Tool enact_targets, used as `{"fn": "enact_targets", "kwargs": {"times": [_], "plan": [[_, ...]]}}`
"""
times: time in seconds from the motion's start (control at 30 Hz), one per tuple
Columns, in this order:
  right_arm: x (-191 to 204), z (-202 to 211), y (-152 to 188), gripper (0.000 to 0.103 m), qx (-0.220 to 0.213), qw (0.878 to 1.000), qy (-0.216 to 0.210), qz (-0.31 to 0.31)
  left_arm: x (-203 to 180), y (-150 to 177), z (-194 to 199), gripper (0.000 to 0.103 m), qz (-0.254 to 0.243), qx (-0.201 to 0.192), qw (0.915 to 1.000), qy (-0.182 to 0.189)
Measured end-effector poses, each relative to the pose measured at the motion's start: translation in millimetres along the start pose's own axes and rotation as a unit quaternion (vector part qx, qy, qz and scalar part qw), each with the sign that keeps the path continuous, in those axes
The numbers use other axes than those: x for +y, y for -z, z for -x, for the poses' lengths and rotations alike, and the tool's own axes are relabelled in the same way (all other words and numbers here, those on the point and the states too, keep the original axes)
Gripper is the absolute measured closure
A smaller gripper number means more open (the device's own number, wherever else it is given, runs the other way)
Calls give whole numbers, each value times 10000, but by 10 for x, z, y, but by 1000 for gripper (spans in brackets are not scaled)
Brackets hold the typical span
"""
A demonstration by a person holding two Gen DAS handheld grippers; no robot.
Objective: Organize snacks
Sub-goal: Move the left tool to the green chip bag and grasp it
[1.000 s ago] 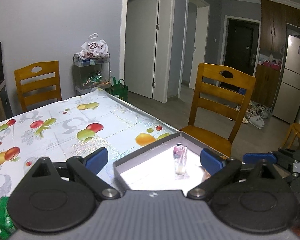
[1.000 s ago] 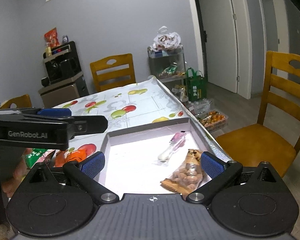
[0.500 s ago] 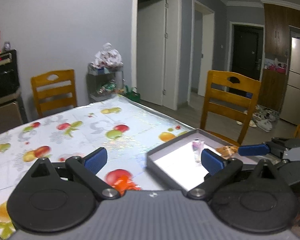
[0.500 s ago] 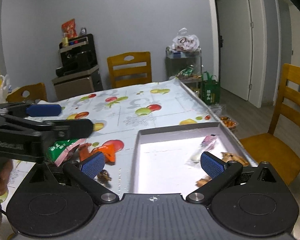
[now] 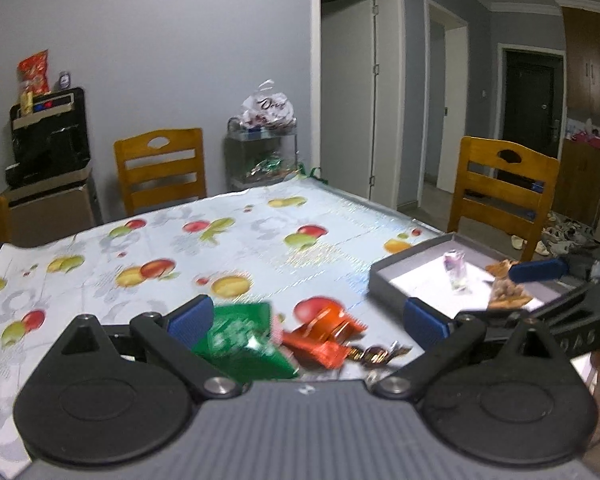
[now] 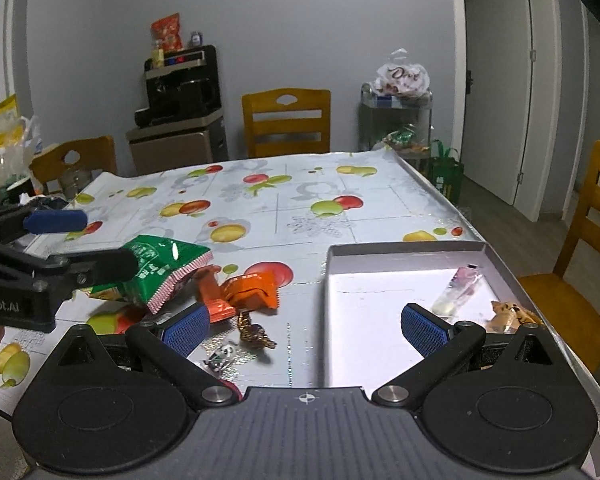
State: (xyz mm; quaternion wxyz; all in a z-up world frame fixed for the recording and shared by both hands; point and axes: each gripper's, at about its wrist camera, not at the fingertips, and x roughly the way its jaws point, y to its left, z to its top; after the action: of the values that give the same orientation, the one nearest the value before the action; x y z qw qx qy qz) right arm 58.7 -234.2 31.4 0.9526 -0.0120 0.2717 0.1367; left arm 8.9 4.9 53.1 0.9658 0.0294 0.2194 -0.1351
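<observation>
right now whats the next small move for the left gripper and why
Probably lower the left gripper over the green packet and shut on it: its jaws stand open, the packet lies loose between them on the table, and only two snacks sit in the grey tray.

Dim indoor light; the white floor of the grey box (image 6: pixel 380 304) glares, overexposed. Fisheye bends door frames at the edges, and motion blur softens the green snack packet (image 5: pixel 240 340) in the left view.

We see a fruit-patterned surface (image 6: pixel 300 208), wooden chairs (image 6: pixel 287 122) against the grey wall, a black appliance (image 6: pixel 182 88), and a wire shelf (image 6: pixel 396 120).
</observation>
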Motion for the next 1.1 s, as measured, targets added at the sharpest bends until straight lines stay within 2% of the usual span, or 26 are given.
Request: {"fn": "enact_targets", "kwargs": {"times": [0.33,0.47,0.53,0.67,0.8,1.0,1.1], "plan": [[128,-42,82,0,125,9997,-200,56,444,354,88,1,253,364,9973,-593],[209,-75,118,0,241,9990,-356,99,566,447,54,1,467,496,9955,-656],[271,-94,135,0,298,9985,-425,183,589,433,0,1,478,502,9953,-669],[372,-100,164,0,351,9976,-460,378,529,300,-167,1,165,426,9961,-761],[395,-88,183,0,386,9974,-439,424,535,160,-396,1,109,447,9966,-676],[395,-94,189,0,433,9974,-413,410,562,8,-831,1,304,710,9960,-442],[393,-98,197,0,443,9972,-411,430,542,4,-1064,1,109,917,9940,-583]]}}
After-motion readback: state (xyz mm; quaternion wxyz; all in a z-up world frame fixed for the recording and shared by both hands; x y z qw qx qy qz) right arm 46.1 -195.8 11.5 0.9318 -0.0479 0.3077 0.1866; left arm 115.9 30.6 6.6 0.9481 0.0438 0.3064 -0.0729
